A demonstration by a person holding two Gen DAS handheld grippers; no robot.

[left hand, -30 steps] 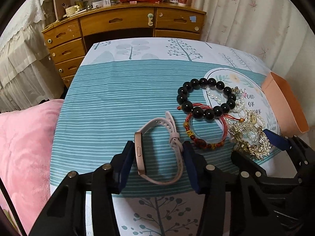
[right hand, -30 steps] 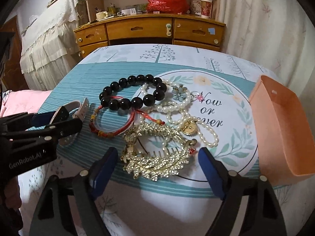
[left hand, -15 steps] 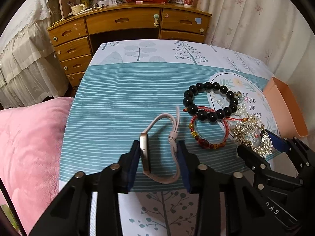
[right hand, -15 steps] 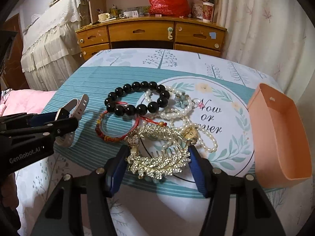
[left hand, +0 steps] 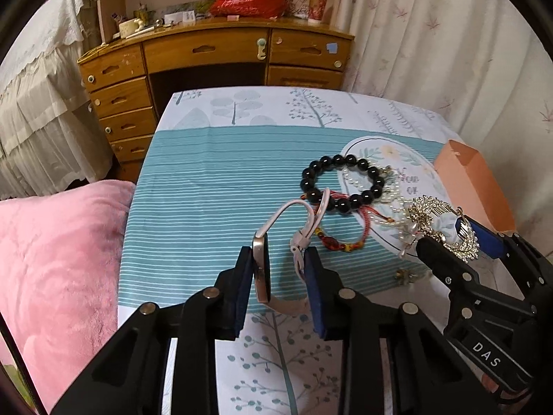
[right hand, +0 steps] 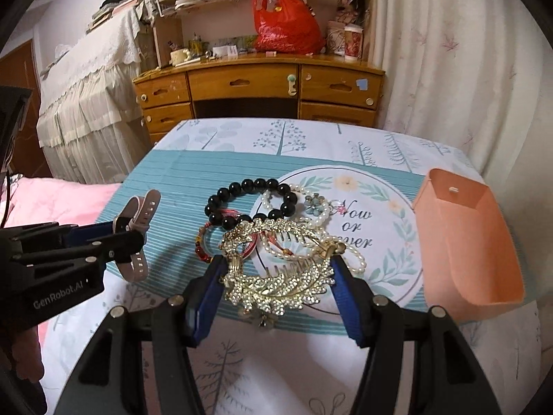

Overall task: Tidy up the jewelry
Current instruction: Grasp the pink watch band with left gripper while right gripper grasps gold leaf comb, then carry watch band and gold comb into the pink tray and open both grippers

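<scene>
My left gripper (left hand: 278,276) is shut on a pink-strapped watch (left hand: 262,269) and holds it lifted above the cloth; the watch also shows in the right wrist view (right hand: 136,228). My right gripper (right hand: 273,276) is shut on a gold rhinestone hair comb (right hand: 276,276), raised off the table; the comb also shows in the left wrist view (left hand: 439,228). A black bead bracelet (right hand: 249,200), a red bracelet (right hand: 207,242) and a pearl string (right hand: 311,221) lie on the cloth. An open peach box (right hand: 477,252) stands at the right.
The table has a teal striped cloth (left hand: 207,207) with a round printed patch (right hand: 373,228). A pink blanket (left hand: 58,276) lies at the left. A wooden desk (right hand: 259,93) and curtains (right hand: 449,69) stand behind the table.
Both grippers closed, the left on the watch and the right on the hair comb, and both lifted their items off the cloth.
</scene>
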